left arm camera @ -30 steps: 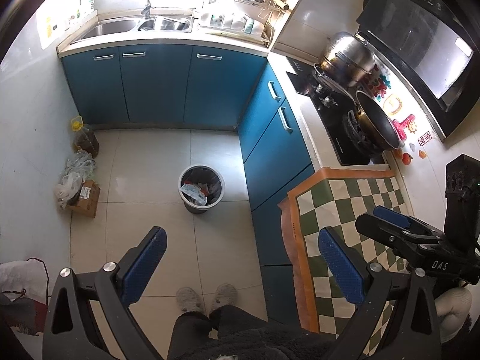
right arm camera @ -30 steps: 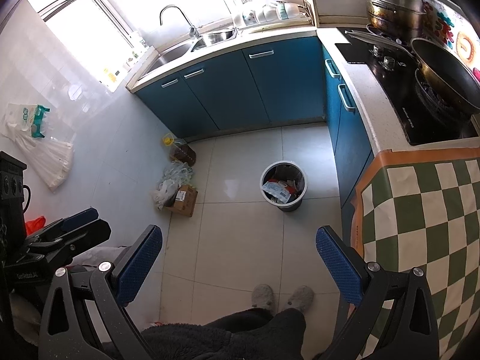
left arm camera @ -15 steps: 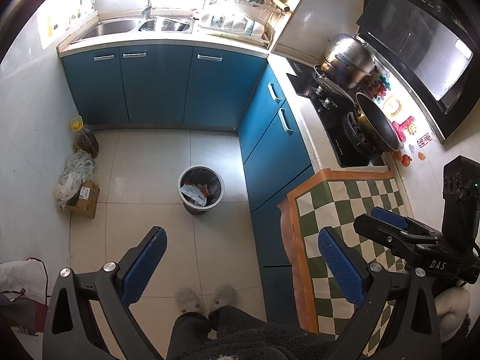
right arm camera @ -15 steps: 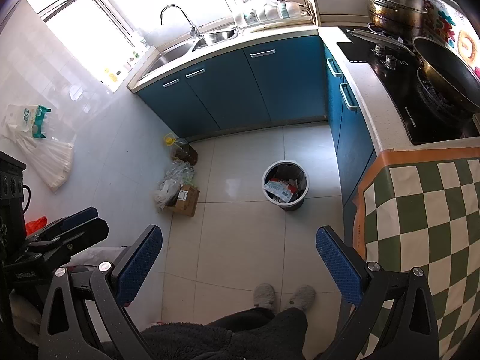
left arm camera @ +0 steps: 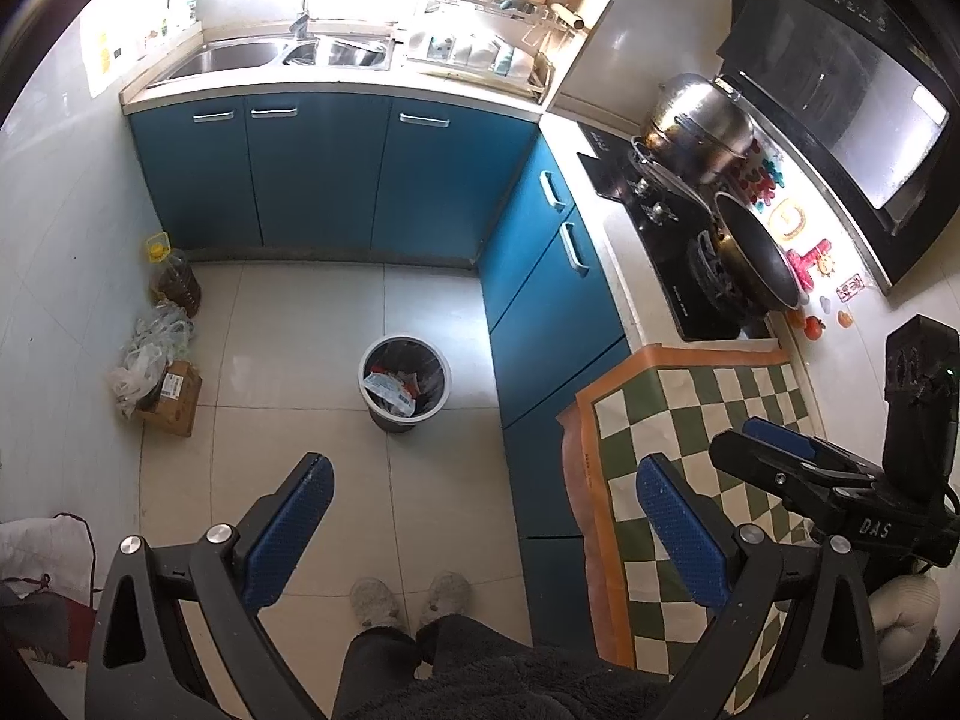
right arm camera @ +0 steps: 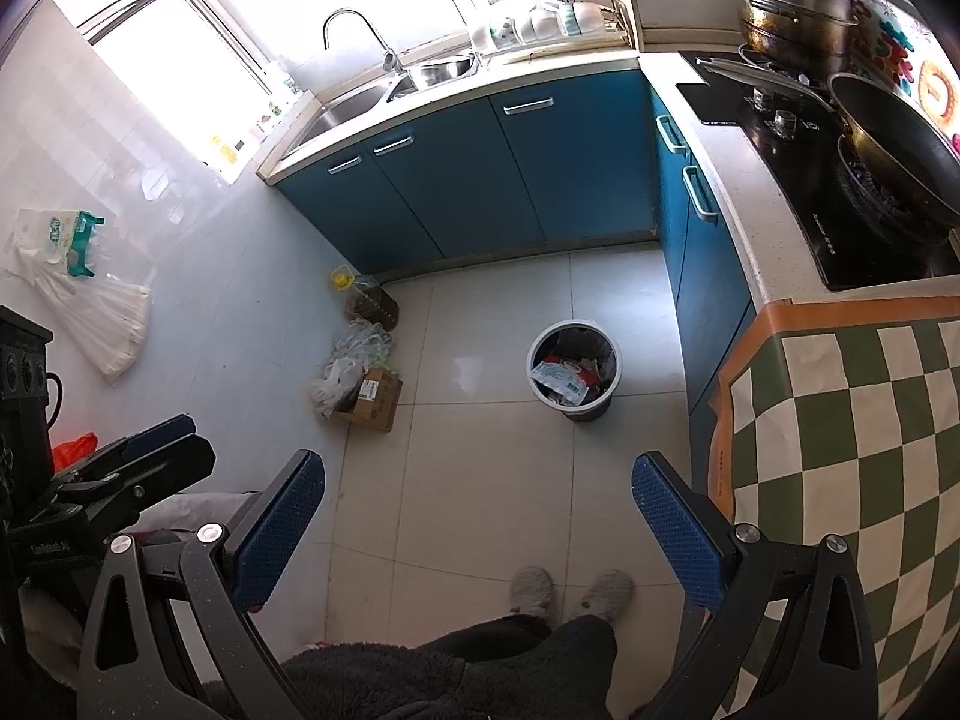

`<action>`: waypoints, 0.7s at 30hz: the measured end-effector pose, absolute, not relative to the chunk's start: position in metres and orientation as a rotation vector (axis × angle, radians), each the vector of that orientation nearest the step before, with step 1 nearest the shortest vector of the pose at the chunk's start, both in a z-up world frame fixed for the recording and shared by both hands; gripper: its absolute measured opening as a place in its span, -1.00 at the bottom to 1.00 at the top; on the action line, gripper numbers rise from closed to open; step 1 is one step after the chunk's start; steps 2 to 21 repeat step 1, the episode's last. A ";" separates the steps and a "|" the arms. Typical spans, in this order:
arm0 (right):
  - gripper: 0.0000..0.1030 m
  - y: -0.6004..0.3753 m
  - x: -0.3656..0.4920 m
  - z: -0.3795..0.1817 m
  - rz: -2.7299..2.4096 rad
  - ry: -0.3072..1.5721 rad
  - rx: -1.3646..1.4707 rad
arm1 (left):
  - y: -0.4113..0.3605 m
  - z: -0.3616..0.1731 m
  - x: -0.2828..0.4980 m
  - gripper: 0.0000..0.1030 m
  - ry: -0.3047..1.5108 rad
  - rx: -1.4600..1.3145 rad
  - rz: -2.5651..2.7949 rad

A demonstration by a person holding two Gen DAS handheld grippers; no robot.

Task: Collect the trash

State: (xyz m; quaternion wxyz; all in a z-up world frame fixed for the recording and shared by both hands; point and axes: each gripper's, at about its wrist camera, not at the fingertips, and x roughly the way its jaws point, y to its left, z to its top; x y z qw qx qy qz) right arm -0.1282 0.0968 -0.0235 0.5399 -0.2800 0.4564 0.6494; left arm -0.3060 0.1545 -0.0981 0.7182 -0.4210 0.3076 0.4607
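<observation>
Down at the middle of both views stands the bin (left arm camera: 404, 382) (right arm camera: 573, 371) on the floor (left arm camera: 300, 360) — a round pail with a dark liner, partly filled: a pale printed wrapper lies on top, with bits of red and white packaging beside it; what lies deeper is too dark to tell. At the left of the frame, against the wall, a cardboard box (left arm camera: 174, 397) (right arm camera: 372, 399) sits with crumpled plastic bags (left arm camera: 147, 348) (right arm camera: 348, 360) heaped on and beside it, hiding whatever it holds. Just above them stands an oil jug (left arm camera: 174, 279) (right arm camera: 369, 300) with a yellow cap and dark liquid inside.

At the upper right, a steel pot (left arm camera: 699, 123) (right arm camera: 792, 3) and a dark wok (left arm camera: 759, 252) (right arm camera: 897, 147) rest on the stove; the wok's far side runs out of the right wrist view. A checked cloth (left arm camera: 690, 420) (right arm camera: 852, 432) covers the bench at the right, cut off by the frame edge.

The left gripper (left arm camera: 480, 519) hangs over the floor with fingers spread wide, holding nothing. The right gripper (right arm camera: 477, 513) likewise has its fingers spread and empty — each one shows at the edge of the other's view, only in part. Slippers (left arm camera: 411, 600) and dark trousers fill the bottom centre.
</observation>
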 end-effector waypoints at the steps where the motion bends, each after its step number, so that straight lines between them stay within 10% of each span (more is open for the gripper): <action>1: 1.00 0.097 -0.129 -0.024 1.543 1.084 -0.665 | 0.155 -0.097 -0.306 1.00 0.681 -0.930 1.022; 21: 1.00 0.097 -0.129 -0.024 1.543 1.084 -0.665 | 0.155 -0.097 -0.306 1.00 0.681 -0.930 1.022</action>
